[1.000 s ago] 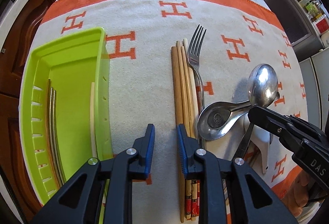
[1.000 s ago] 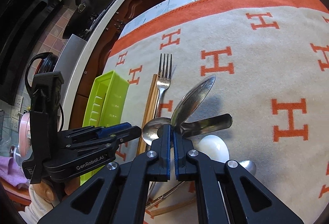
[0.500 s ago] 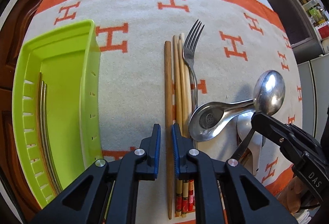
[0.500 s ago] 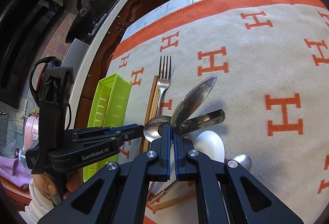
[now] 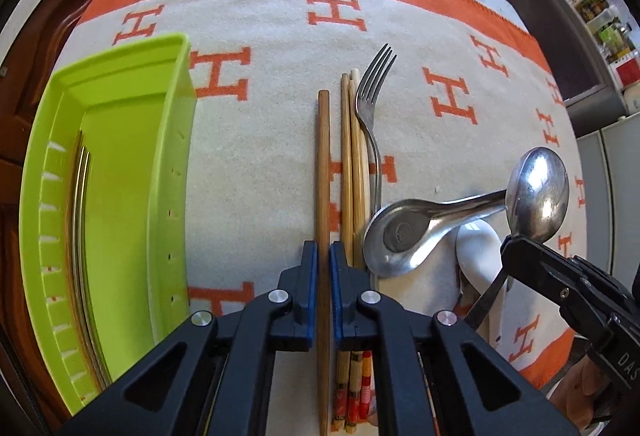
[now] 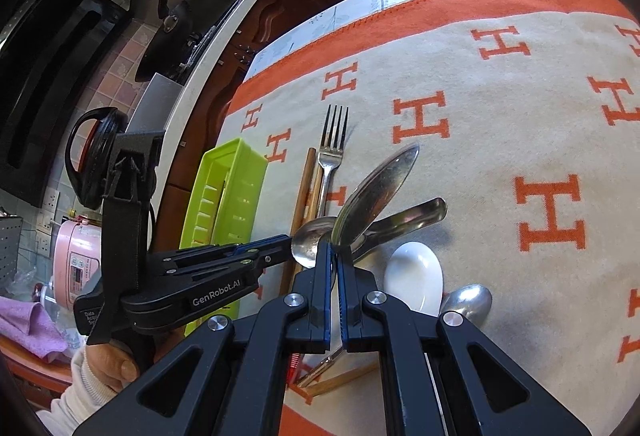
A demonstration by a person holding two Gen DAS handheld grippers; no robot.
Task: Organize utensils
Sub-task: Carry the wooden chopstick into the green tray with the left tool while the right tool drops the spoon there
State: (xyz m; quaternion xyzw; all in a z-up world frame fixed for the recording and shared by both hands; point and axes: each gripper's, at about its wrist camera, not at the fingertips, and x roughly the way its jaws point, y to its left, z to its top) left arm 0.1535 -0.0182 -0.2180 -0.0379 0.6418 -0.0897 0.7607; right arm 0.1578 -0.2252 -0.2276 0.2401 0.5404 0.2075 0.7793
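Note:
My left gripper is shut on a brown wooden chopstick, held apart from the other chopsticks and the fork lying on the cloth. My right gripper is shut on a metal spoon by its handle, bowl raised; it also shows in the left wrist view. A metal ladle spoon lies under it, beside a white ceramic spoon. The green tray at the left holds metal chopsticks.
Another small metal spoon lies at the near right of the white spoon. The orange and beige H-patterned cloth covers the table. A kitchen counter with a pink cooker lies beyond the table's left edge.
My left gripper moved right from beside the tray, closed on the brown chopstick and drew it left, apart from the bundle. My right gripper keeps holding the spoon, lifted slightly.

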